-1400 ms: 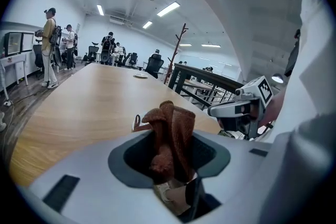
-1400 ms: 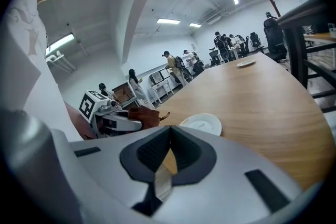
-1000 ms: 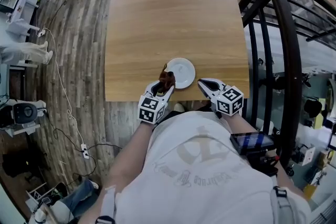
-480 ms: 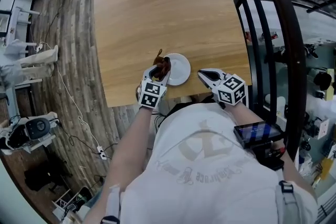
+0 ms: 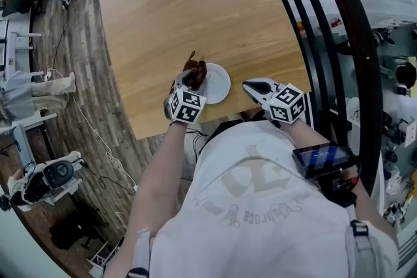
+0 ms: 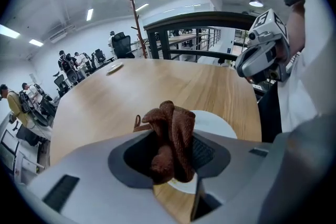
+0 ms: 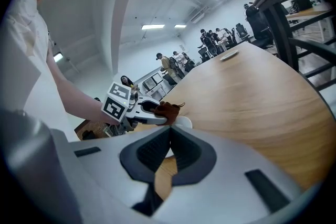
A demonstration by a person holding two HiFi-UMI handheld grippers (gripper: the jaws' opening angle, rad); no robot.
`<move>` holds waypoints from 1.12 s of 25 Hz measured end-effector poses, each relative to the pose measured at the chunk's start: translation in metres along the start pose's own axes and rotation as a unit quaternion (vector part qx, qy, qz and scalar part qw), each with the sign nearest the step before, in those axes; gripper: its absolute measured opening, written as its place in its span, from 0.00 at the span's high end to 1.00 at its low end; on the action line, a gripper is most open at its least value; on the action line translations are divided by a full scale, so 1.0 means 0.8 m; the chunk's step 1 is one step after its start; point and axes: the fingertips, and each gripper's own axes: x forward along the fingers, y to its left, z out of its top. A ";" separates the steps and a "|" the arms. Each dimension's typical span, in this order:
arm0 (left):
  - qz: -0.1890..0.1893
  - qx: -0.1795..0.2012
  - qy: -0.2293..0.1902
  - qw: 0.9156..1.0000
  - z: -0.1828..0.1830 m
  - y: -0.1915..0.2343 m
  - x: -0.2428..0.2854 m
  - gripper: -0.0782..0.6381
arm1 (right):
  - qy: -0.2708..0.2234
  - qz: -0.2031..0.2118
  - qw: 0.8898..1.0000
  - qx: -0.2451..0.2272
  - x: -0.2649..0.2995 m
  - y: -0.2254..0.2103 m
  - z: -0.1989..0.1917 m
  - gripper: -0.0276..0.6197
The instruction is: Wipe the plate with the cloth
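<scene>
Clamping cloth (image 5: 194,68): left gripper (image 5: 193,79) at plate (image 5: 218,84) rim; right gripper (image 5: 251,86) closed, beside plate; table (image 5: 169,10) edge near

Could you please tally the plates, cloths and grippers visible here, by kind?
Round white plates: 2, near plate and far plate
Crumpled brown fabric cloth: 1
Grey handheld grippers: 2, left gripper and right gripper
Total: 5

We see a nubby brown cloth (image 6: 170,134), a smooth white plate (image 5: 217,83), a matt wood-grain table (image 5: 195,16) and, at three o'clock, dark metal railing (image 5: 363,94).
</scene>
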 end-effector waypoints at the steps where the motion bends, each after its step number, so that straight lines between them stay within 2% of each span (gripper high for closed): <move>1: -0.007 0.009 -0.002 1.000 0.005 -0.005 0.002 0.66 | -0.001 -0.002 1.000 0.003 -0.001 -0.001 0.000 0.94; 9: -0.058 0.087 -0.014 0.994 0.047 -0.052 0.027 0.66 | -0.008 -0.008 1.000 0.010 -0.002 -0.008 0.005 0.94; 14: -0.093 0.170 -0.013 0.981 0.062 -0.091 0.034 0.66 | -0.006 -0.012 1.000 0.015 -0.004 -0.012 0.001 0.94; 17: -0.099 0.200 0.002 0.975 0.054 -0.100 0.032 0.66 | -0.006 -0.011 1.000 0.015 -0.002 -0.012 0.001 0.94; 21: -0.085 0.203 0.028 0.975 0.032 -0.085 0.019 0.66 | -0.006 -0.005 1.000 0.012 0.005 -0.005 0.006 0.94; 28: -0.039 0.160 0.079 0.983 -0.029 -0.037 -0.010 0.66 | 0.003 0.009 1.000 0.005 0.019 0.008 0.004 0.94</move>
